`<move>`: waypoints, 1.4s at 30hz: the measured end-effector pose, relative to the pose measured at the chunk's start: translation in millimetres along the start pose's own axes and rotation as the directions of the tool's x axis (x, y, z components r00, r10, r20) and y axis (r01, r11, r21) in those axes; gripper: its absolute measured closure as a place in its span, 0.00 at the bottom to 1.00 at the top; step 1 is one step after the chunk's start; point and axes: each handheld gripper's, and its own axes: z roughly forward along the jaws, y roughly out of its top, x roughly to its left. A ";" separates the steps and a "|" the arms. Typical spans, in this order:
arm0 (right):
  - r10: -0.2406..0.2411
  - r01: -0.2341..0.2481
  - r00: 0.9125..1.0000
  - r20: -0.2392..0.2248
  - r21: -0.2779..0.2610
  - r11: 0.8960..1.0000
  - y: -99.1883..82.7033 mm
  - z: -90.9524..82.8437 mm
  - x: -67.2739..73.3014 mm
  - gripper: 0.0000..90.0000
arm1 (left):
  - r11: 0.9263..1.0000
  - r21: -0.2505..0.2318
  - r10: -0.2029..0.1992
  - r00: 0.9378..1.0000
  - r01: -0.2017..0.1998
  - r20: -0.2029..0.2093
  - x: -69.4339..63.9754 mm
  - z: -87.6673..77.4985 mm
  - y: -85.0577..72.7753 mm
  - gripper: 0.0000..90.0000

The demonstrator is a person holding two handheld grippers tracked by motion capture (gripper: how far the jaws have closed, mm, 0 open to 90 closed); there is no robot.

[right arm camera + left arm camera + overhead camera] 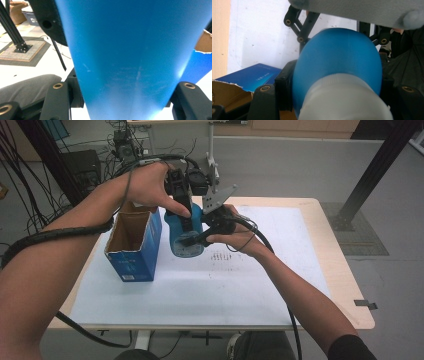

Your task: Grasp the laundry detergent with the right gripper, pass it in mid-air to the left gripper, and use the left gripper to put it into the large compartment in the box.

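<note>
Blue plastic bottle (182, 232), smooth, rounded, white ribbed cap (344, 100), is hanging above the table's white paper sheet (200, 285), at 3 o'clock of the torn-open blue cardboard box (135, 245). Left gripper (186, 217) and right gripper (197, 239) are both clamping it. Grey floor and cables are lying beyond.

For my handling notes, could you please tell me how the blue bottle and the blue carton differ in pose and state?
The blue bottle is held off the table, clamped between the left gripper and the right gripper; the blue carton stands on the white table sheet, untouched. The bottle is rounded, smooth and capped in white; the carton is boxy, with its torn top open. Both are blue.
</note>
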 end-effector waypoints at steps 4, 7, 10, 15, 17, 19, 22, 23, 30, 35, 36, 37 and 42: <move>0.000 0.000 1.000 0.005 -0.006 1.000 0.3 -0.3 -0.2 0.45 | 1.000 0.007 0.000 1.000 0.000 -0.005 -0.5 -1.1 0.1 0.41; -0.002 0.002 1.000 0.007 -0.009 1.000 0.8 -0.1 0.2 0.45 | 1.000 0.008 -0.001 1.000 0.001 -0.007 -1.0 -1.3 0.7 0.41; -0.006 0.006 1.000 0.013 -0.002 1.000 0.8 -0.2 0.8 0.45 | 1.000 0.008 -0.004 1.000 0.004 -0.005 -0.4 -0.2 0.7 0.41; -0.009 0.009 1.000 0.022 0.001 1.000 0.1 -0.6 0.1 0.41 | 1.000 -0.001 -0.012 1.000 0.012 0.003 0.2 -1.3 -0.3 0.41; 0.005 -0.005 1.000 0.021 -0.001 1.000 0.0 -0.7 0.4 0.38 | 1.000 -0.002 -0.012 1.000 0.012 0.005 0.1 -2.1 -0.1 0.41; 0.022 -0.023 0.999 0.049 0.021 1.000 -1.9 -2.1 -0.5 0.28 | 1.000 -0.001 -0.014 1.000 0.014 0.005 0.3 -3.4 0.1 0.41; 0.031 -0.035 0.996 0.088 0.048 0.998 -5.1 -7.4 -0.4 0.17 | 1.000 0.002 -0.021 1.000 0.021 0.000 2.0 -5.4 -0.3 0.41; 0.031 -0.035 0.996 0.088 0.048 0.998 -5.1 -7.4 -0.4 0.17 | 1.000 -0.001 -0.030 1.000 0.030 -0.003 3.0 -6.1 -0.8 0.41; 0.087 -0.105 0.987 0.138 0.131 0.986 -14.3 -28.8 -1.7 0.07 | 0.997 0.005 -0.079 0.997 0.079 -0.002 9.4 -10.6 -3.5 0.41; 0.078 -0.103 0.988 0.134 0.194 0.976 -19.3 -39.2 -1.1 0.03 | 0.994 0.003 -0.113 0.993 0.113 -0.016 13.6 -17.4 -5.9 0.40; 0.070 -0.101 0.985 0.158 0.203 0.974 -20.4 -46.0 -0.4 0.03 | 0.991 0.006 -0.133 0.991 0.133 -0.022 16.3 -21.9 -7.3 0.41; 0.074 -0.110 0.982 0.173 0.207 0.972 -20.7 -49.8 -0.5 0.03 | 0.991 0.006 -0.133 0.991 0.133 -0.022 16.3 -21.9 -7.3 0.41; 0.082 -0.130 0.976 0.200 0.240 0.962 -21.9 -63.7 -1.5 0.03 | 0.983 0.011 -0.183 0.982 0.183 -0.036 21.9 -32.9 -11.9 0.40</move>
